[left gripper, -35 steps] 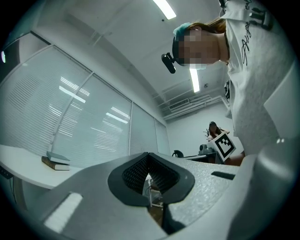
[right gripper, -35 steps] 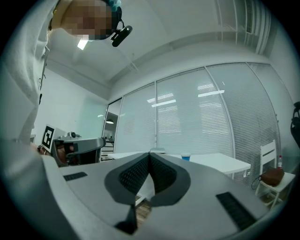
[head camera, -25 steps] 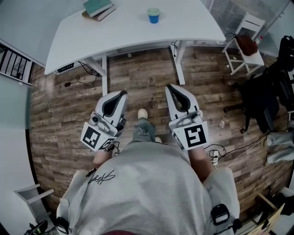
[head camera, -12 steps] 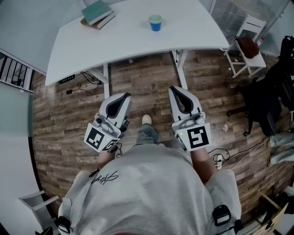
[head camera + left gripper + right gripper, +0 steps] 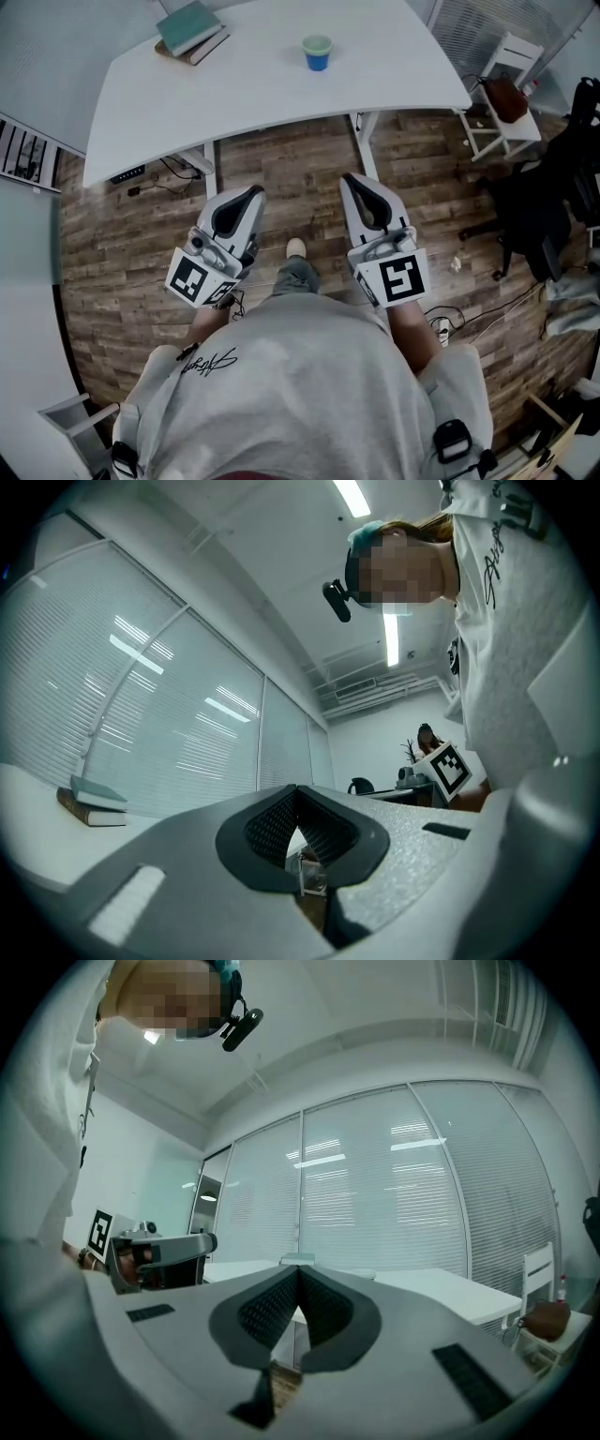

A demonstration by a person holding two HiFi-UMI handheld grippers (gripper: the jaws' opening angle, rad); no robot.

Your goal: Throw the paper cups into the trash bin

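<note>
Both pairs of jaws are pressed together with nothing between them, the left gripper (image 5: 249, 192) and right gripper (image 5: 353, 180) carried side by side ahead of the person. Over the last second the white desk (image 5: 262, 94) has drawn nearer as the person walks up to it, so this looks like the approach, with no cup taken yet. A blue paper cup (image 5: 317, 52) stands upright towards the desk's far side, well apart from the books (image 5: 191, 29) at its far left corner. A white chair (image 5: 506, 103) stands on the wood-plank floor (image 5: 122, 244); I see no trash bin.
</note>
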